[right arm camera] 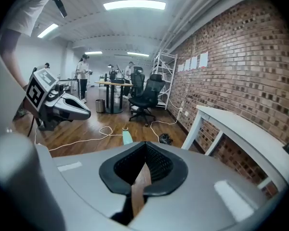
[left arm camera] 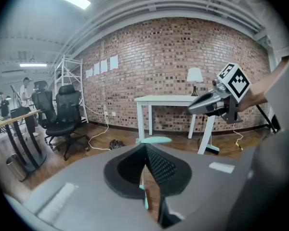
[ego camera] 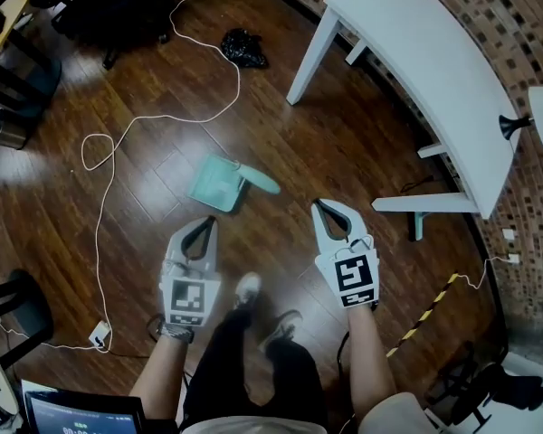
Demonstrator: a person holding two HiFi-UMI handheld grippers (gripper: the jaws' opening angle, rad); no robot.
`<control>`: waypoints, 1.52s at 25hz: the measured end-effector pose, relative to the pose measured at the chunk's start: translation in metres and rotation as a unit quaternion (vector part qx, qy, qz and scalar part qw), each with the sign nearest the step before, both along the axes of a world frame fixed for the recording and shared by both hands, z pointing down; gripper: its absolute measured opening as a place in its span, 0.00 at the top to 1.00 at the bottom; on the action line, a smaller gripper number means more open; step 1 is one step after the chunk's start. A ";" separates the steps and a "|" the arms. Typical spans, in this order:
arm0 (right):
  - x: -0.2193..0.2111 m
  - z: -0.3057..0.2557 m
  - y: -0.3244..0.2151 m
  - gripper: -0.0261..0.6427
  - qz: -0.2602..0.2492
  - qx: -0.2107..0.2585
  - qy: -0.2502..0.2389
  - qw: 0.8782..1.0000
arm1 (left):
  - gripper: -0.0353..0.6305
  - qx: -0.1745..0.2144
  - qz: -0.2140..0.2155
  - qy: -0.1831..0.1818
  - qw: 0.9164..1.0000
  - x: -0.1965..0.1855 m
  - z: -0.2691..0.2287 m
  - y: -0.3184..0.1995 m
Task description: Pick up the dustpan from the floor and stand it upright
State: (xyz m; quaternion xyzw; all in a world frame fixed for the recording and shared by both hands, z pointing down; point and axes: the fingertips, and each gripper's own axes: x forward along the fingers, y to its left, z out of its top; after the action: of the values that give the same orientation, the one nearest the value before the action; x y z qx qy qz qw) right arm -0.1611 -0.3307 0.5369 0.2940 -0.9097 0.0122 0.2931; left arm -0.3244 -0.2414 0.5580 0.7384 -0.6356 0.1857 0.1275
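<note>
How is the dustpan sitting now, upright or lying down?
Lying down: in the head view the dustpan rests flat on the wooden floor, its handle stretched out sideways along the boards rather than pointing up.

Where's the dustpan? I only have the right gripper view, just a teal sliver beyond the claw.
Observer: Head view: the dustpan lies on the wood floor, ahead of the left claw and right claw, touching neither.
Operator: Handle direction?
Observer: Its handle points right, toward the white table side.
Operator: Left claw holding anything?
Observer: No. Left gripper view shows it shut, empty.
</note>
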 end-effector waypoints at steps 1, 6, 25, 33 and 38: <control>0.010 -0.008 0.002 0.94 0.014 -0.001 -0.007 1.000 | 0.94 0.005 0.006 0.002 1.000 0.005 -0.009 -0.004; 0.059 -0.054 0.016 0.94 0.077 0.010 -0.030 0.997 | 0.94 0.036 0.041 0.005 0.999 0.034 -0.063 -0.020; 0.286 -0.256 0.080 0.94 0.297 0.095 -0.130 0.941 | 0.94 0.129 0.172 0.021 0.976 0.235 -0.275 -0.035; 0.329 -0.333 0.116 0.94 0.329 0.146 -0.151 0.921 | 0.94 0.172 0.231 0.031 0.957 0.298 -0.343 -0.016; 0.340 -0.347 0.124 0.94 0.346 0.156 -0.150 0.913 | 0.94 0.184 0.229 0.031 0.955 0.298 -0.358 -0.014</control>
State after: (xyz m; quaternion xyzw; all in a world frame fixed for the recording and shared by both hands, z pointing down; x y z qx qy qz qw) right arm 0.1791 -0.2067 0.1901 0.6268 -0.7748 0.0144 0.0808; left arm -0.0259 -0.2550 0.1997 0.8802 -0.4684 0.0665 -0.0373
